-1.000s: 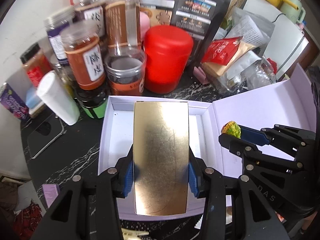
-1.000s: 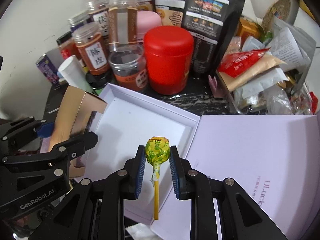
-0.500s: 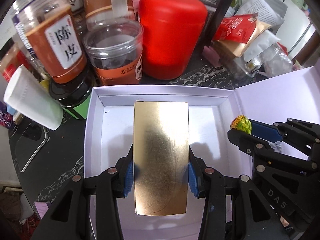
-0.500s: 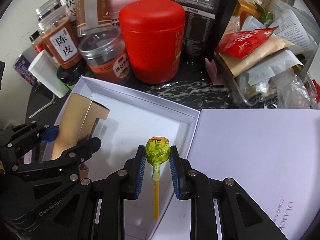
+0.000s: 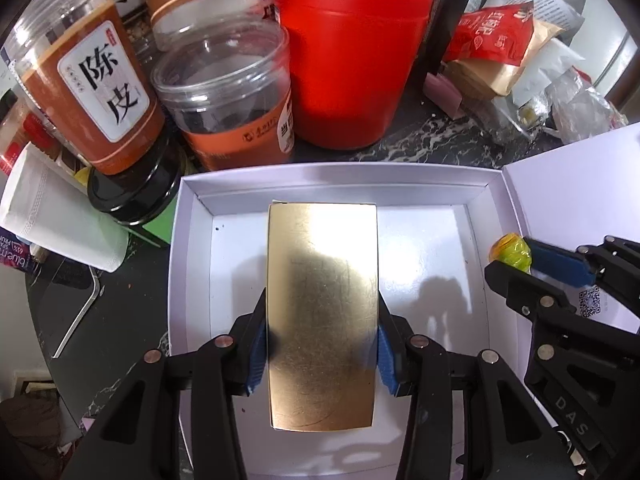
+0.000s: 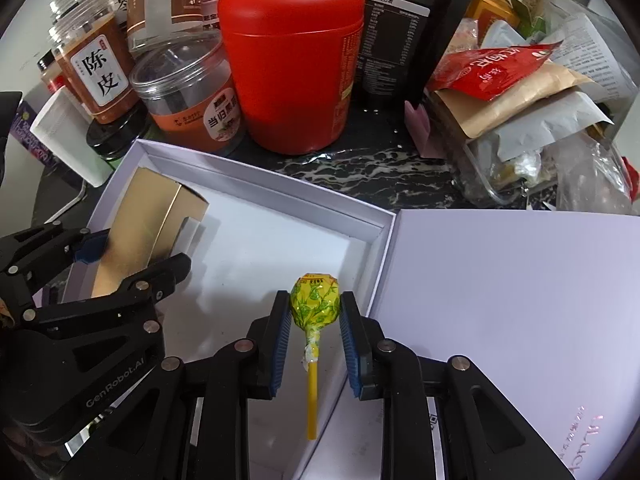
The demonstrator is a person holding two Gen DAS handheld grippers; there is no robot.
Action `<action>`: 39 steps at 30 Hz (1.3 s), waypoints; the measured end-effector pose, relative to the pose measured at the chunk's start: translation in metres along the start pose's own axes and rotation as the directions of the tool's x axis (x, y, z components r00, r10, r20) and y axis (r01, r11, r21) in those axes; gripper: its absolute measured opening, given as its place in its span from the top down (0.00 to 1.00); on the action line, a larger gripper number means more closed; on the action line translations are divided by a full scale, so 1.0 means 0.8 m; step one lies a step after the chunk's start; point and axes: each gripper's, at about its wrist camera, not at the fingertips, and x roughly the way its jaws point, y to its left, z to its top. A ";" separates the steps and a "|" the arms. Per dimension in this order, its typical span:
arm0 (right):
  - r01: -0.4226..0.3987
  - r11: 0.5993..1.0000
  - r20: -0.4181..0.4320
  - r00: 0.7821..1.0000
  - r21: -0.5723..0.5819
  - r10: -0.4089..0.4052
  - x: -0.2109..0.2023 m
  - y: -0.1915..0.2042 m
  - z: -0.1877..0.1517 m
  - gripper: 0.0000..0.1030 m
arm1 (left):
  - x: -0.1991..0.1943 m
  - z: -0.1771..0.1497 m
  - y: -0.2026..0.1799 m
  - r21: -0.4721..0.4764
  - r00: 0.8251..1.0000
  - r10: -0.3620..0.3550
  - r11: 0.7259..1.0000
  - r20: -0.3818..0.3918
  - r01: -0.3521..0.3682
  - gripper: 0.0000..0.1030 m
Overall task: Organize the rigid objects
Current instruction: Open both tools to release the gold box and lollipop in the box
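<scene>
My left gripper (image 5: 322,344) is shut on a gold box (image 5: 322,312) and holds it inside the open white box (image 5: 476,240), toward its left side. The gold box also shows in the right wrist view (image 6: 140,236), with the left gripper (image 6: 132,264) around it. My right gripper (image 6: 315,320) is shut on a yellow-green wrapped lollipop (image 6: 315,304) with a yellow stick, held over the white box (image 6: 260,248) near its right wall. In the left wrist view the lollipop (image 5: 512,250) and right gripper (image 5: 520,268) sit at the box's right edge.
The white box's lid (image 6: 500,300) lies open to the right. Behind the box stand a red canister (image 5: 348,52), clear jars (image 5: 224,92) with orange labels, a black pouch (image 6: 396,20) and a pile of packets (image 6: 512,92). A white tube (image 5: 56,216) lies at the left.
Both grippers moved forward and down into the white box, with the gold box and the lollipop still held. The jars and canister look closer.
</scene>
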 end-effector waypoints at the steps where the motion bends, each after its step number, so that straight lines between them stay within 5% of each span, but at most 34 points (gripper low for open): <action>1: 0.001 1.000 0.001 1.000 0.002 -0.001 -0.001 -0.001 0.000 0.71 | -0.001 0.001 0.000 -0.003 1.000 0.008 1.000 0.001 -0.008 0.54; 3: 0.007 1.000 0.006 1.000 0.008 -0.007 -0.005 -0.002 0.001 0.55 | -0.007 0.001 -0.001 -0.004 0.999 0.036 0.999 0.018 -0.036 0.52; 7: 0.016 1.000 0.024 1.000 0.019 -0.017 -0.017 -0.007 0.002 0.51 | -0.023 0.005 0.002 -0.017 0.997 0.058 0.998 0.043 -0.058 0.31; 23: 0.007 1.000 0.100 0.995 0.014 -0.009 -0.085 -0.005 0.001 0.51 | -0.117 -0.008 0.006 -0.053 0.988 0.059 0.997 0.140 -0.052 0.31; 39: 0.015 0.999 0.212 0.977 -0.028 -0.009 -0.190 0.020 -0.025 0.51 | -0.236 -0.050 0.013 -0.097 0.962 0.080 0.994 0.262 -0.057 0.31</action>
